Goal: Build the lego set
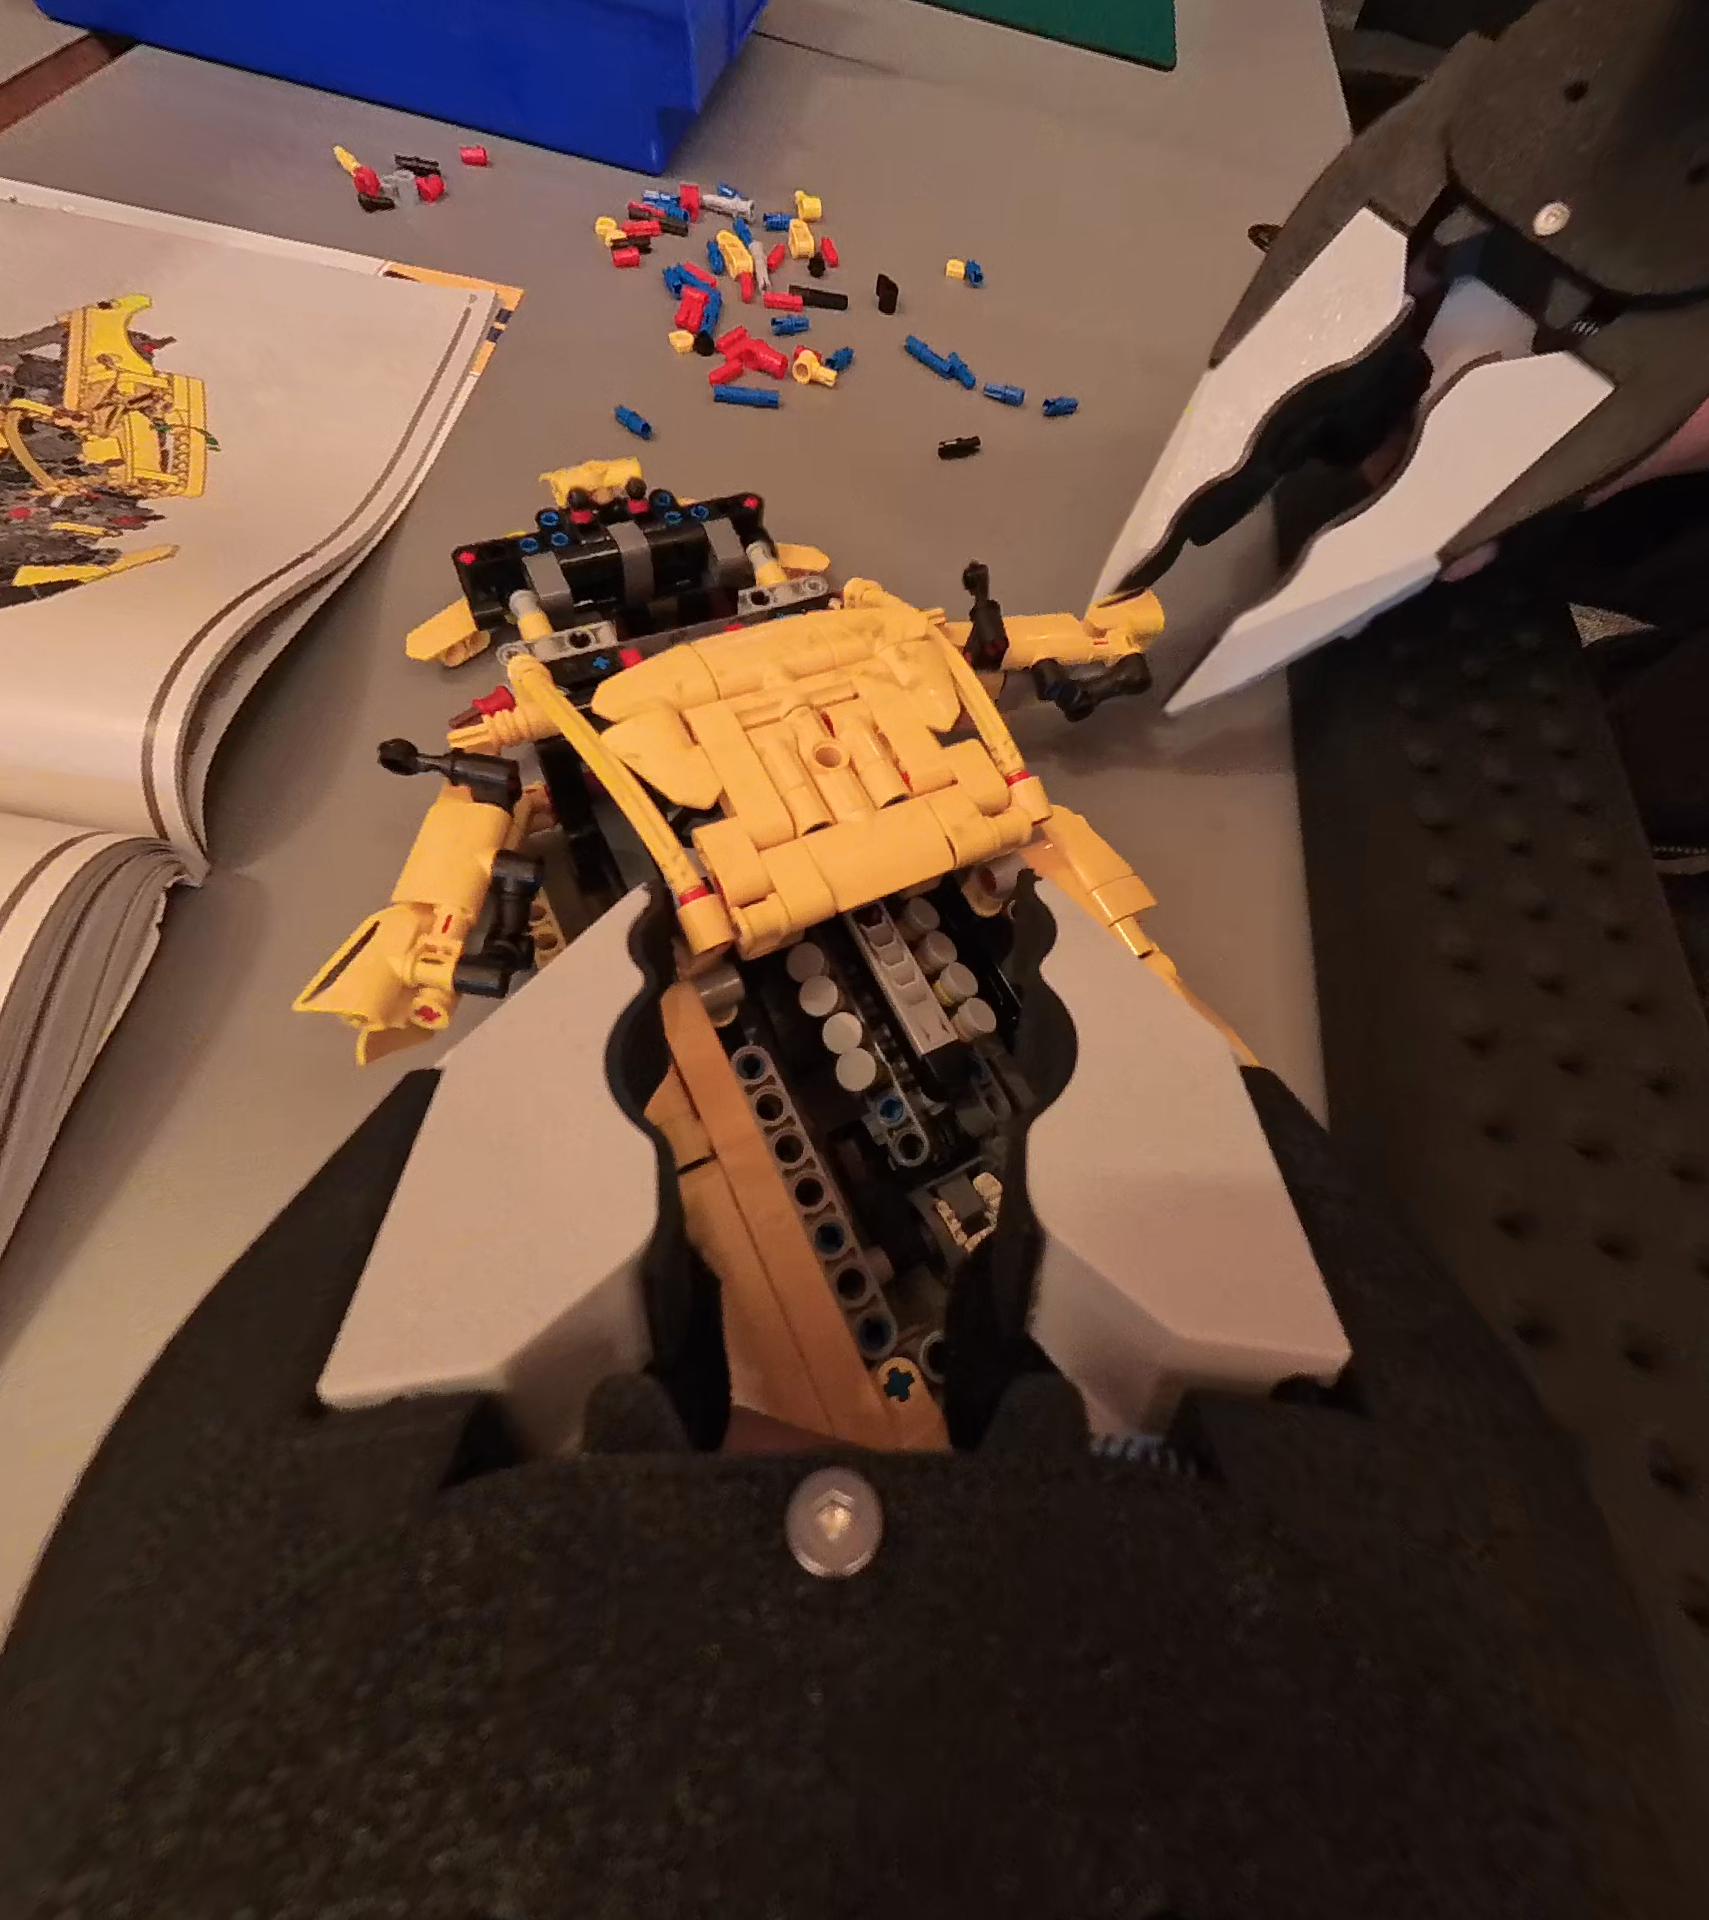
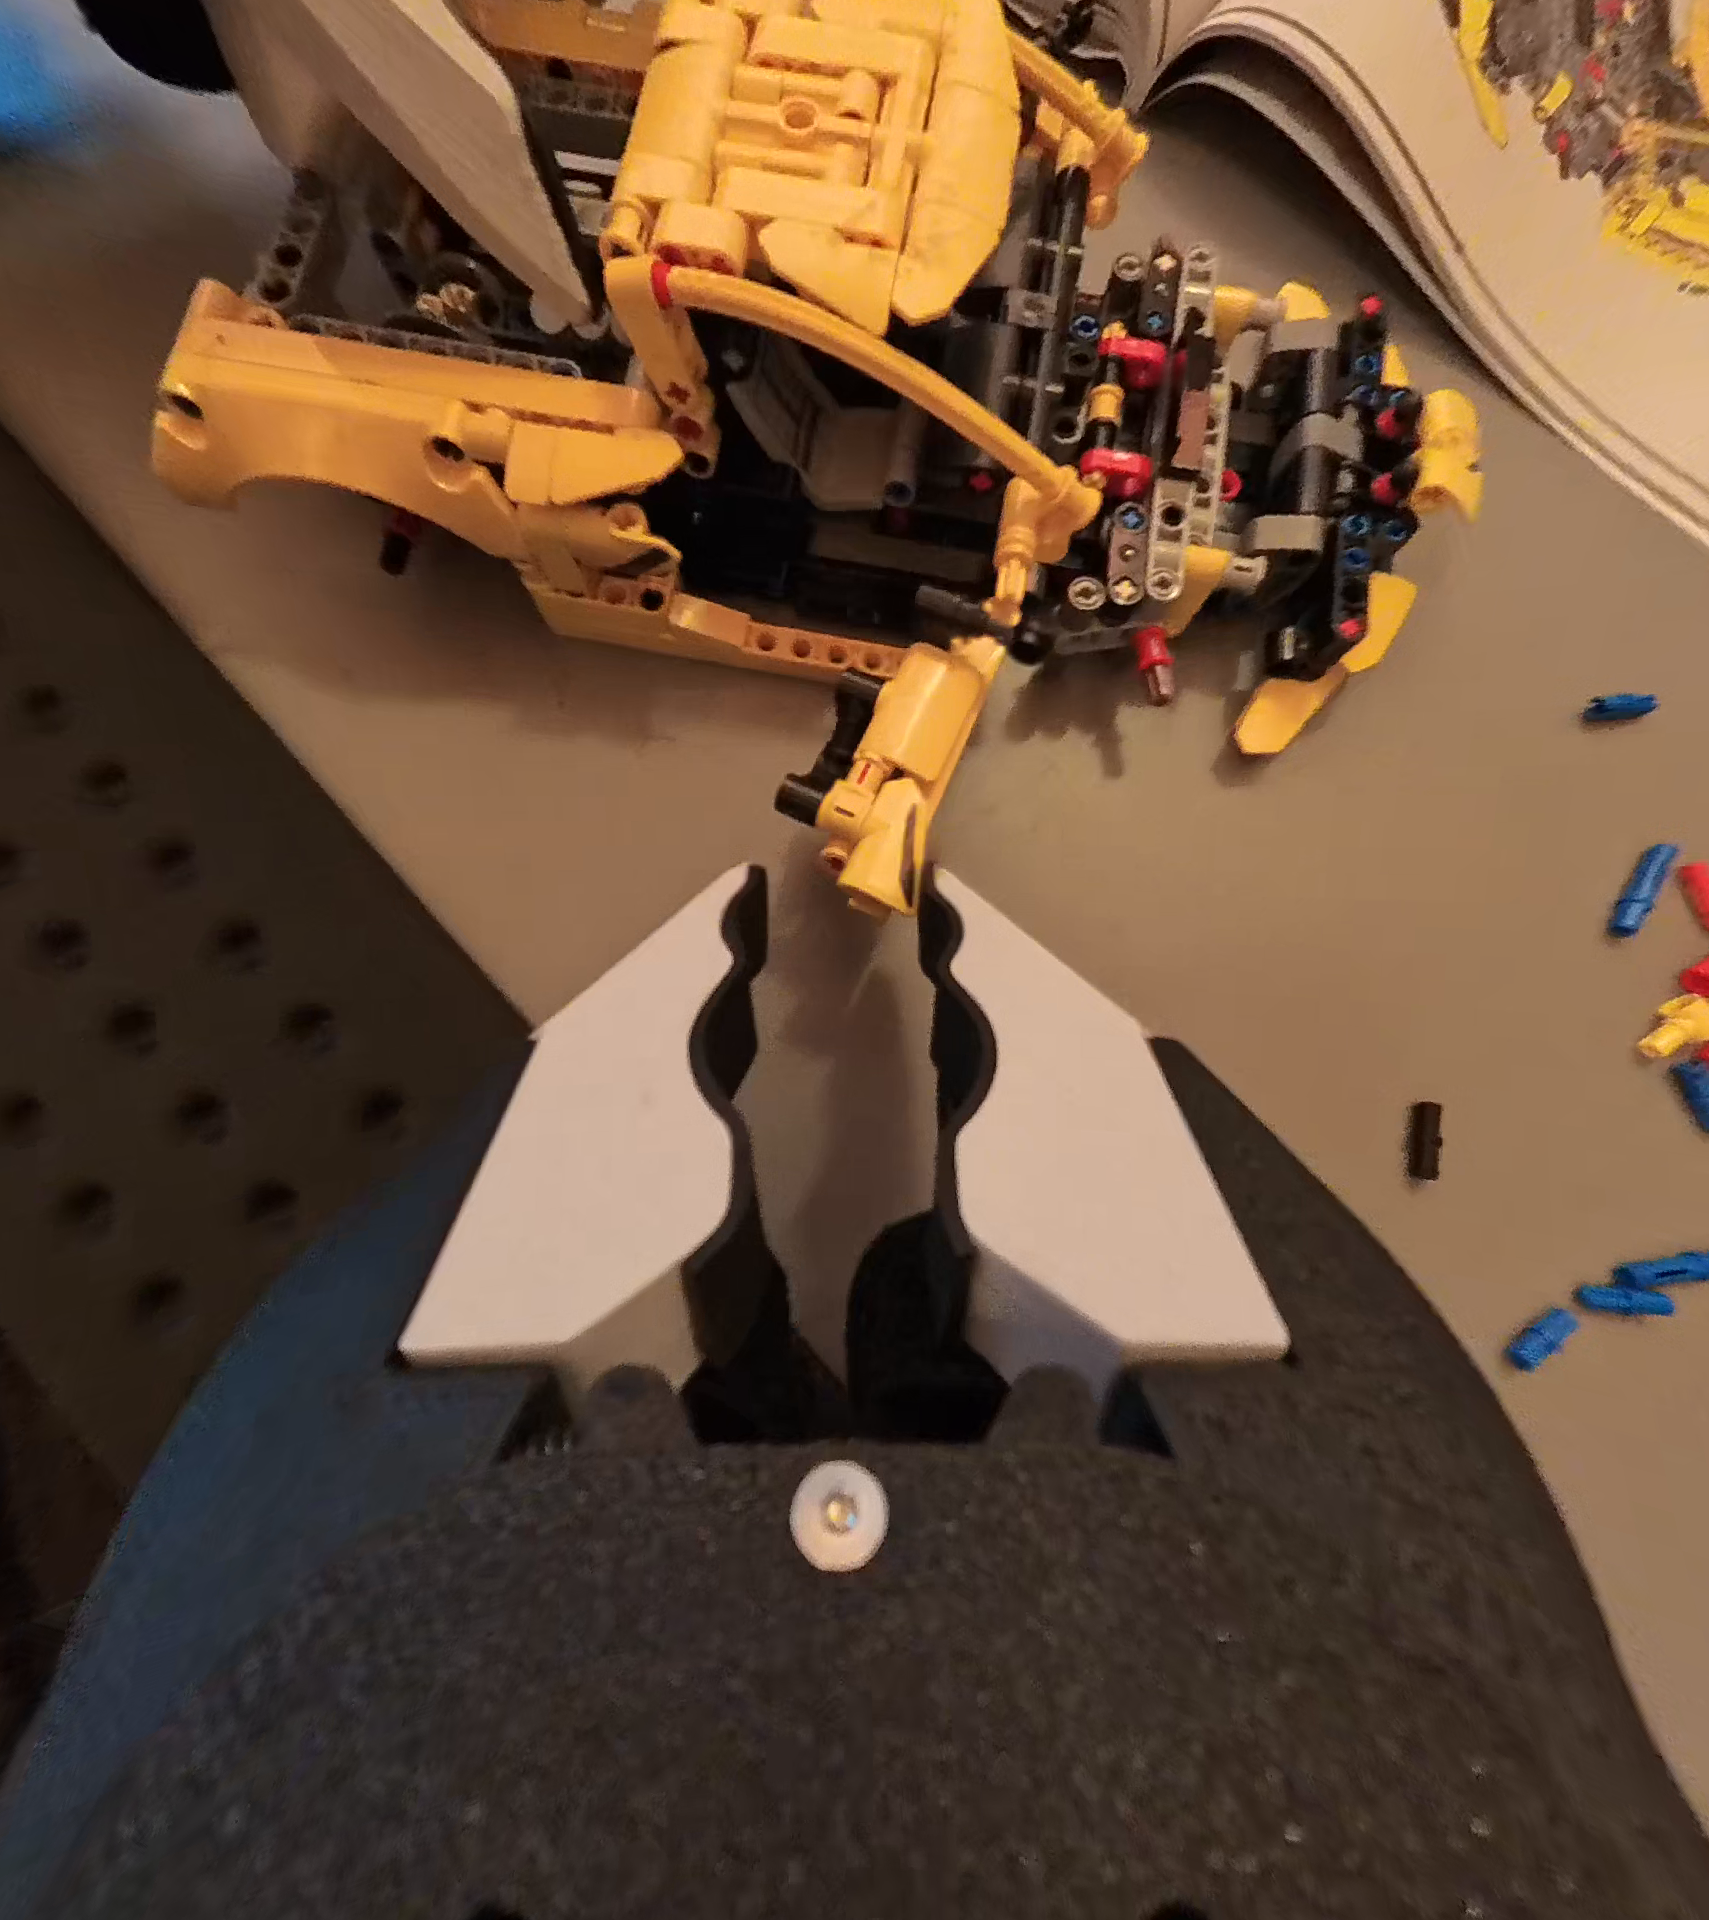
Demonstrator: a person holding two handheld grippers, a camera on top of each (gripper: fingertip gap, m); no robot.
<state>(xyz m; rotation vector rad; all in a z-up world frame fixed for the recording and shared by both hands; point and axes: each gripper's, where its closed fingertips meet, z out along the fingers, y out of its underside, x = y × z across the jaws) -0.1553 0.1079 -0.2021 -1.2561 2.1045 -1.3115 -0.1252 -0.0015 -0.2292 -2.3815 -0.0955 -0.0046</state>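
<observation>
A: Where is the model sitting?

B: I see the model (image 1: pixel 777 790) on the grey table (image 1: pixel 289 1039), and I place everything else from it. My left gripper (image 1: pixel 834 997) straddles its near end, one finger on either side of the engine section, jaws closed in against its sides.

A: And your right?

B: My right gripper (image 2: pixel 839 904) is at the model's side, beside the perforated mat (image 2: pixel 102 883). Its jaws are spread, with nothing between them. The yellow arm piece (image 2: pixel 891 790) sticking out of the model ends right at the fingertips; in the left wrist view one tip seems to touch it, though I cannot tell for sure.

A: What else is around?

B: The open manual (image 1: pixel 154 520) lies on the model's other side from the right gripper. Loose pins (image 1: pixel 736 281), blue, red, yellow and black, are scattered beyond the model's far end, and the blue bin (image 1: pixel 476 62) stands farther past them.
</observation>
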